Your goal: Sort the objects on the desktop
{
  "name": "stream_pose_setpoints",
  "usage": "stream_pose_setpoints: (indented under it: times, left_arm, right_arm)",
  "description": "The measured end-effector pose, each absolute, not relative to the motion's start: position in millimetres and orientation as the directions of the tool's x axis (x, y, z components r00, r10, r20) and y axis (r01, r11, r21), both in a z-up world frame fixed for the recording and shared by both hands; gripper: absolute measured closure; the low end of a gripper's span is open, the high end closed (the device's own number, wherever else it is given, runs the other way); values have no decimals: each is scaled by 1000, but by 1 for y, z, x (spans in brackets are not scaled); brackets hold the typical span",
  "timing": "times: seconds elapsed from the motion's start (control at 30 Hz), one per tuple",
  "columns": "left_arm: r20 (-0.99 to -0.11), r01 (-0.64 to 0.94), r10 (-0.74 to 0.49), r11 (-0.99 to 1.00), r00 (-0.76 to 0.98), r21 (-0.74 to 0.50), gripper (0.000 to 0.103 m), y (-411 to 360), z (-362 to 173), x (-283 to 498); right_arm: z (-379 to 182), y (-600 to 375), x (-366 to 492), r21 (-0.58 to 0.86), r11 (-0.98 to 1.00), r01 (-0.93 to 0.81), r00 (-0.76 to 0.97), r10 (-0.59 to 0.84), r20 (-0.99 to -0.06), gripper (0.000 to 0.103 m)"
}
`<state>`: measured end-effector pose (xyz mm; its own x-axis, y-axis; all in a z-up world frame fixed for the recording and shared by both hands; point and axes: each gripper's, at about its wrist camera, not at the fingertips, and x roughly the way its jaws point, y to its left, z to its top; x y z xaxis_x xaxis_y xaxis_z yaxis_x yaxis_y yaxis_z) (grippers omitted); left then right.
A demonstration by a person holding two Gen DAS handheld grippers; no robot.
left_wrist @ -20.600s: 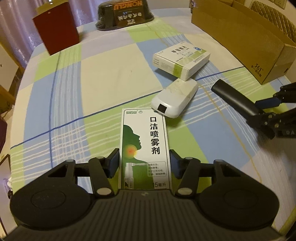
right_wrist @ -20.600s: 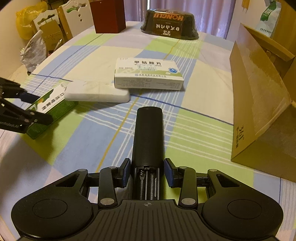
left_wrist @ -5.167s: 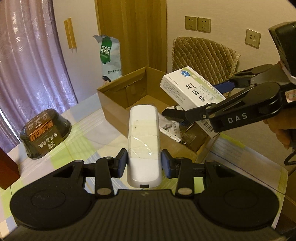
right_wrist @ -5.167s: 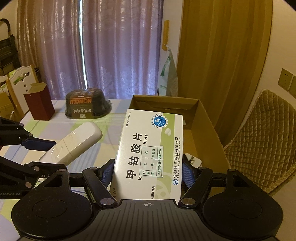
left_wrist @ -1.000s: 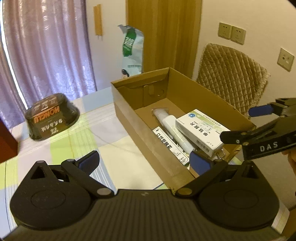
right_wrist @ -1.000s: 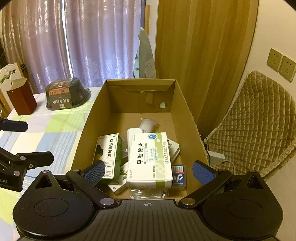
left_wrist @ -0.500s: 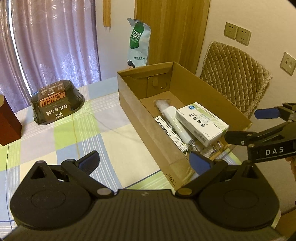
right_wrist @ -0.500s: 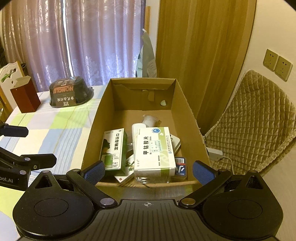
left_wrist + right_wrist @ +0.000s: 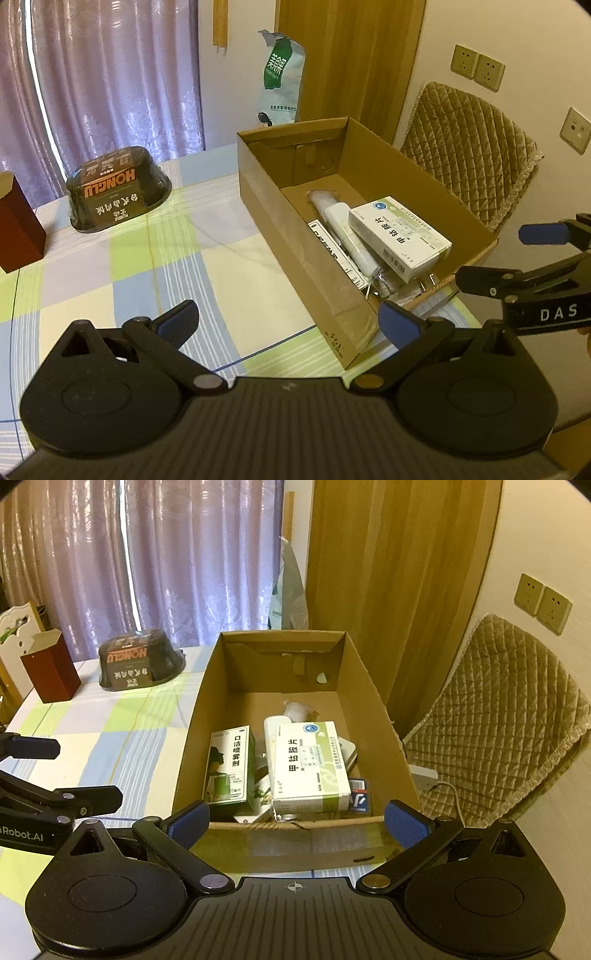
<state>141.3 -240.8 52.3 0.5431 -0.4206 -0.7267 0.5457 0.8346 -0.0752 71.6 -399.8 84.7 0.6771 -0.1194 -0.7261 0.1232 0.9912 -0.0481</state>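
The open cardboard box [image 9: 369, 701] stood on the counter's right edge. Inside lay a green spray carton [image 9: 231, 768] on the left, a white-green medicine box [image 9: 308, 766] atop a white remote [image 9: 347, 236].

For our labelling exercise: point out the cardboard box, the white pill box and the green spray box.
cardboard box [image 9: 373, 716], right wrist view, inner right wall.
pill box [image 9: 308, 764], right wrist view, top face.
spray box [image 9: 231, 764], right wrist view, front face.

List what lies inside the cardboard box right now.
Inside the cardboard box: a white-and-green medicine box on top, a green spray carton beside it, a white case partly under the medicine box, and a roll behind. Smaller items underneath are mostly covered.
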Motion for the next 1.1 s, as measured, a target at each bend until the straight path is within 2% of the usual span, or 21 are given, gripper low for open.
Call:
stream_pose_setpoints:
  times: [0.53,1.1]
  left_arm:
    - [-748,481,-390,870,537,-109,1,-244,41,120]
    - [-760,455,-355,886,544,-88,1,-263,39,110]
  right_arm:
    - [81,-405,54,-23,988,152,651,-117,-750,0]
    - [86,-423,45,-9,985,173,654,-121,-746,0]
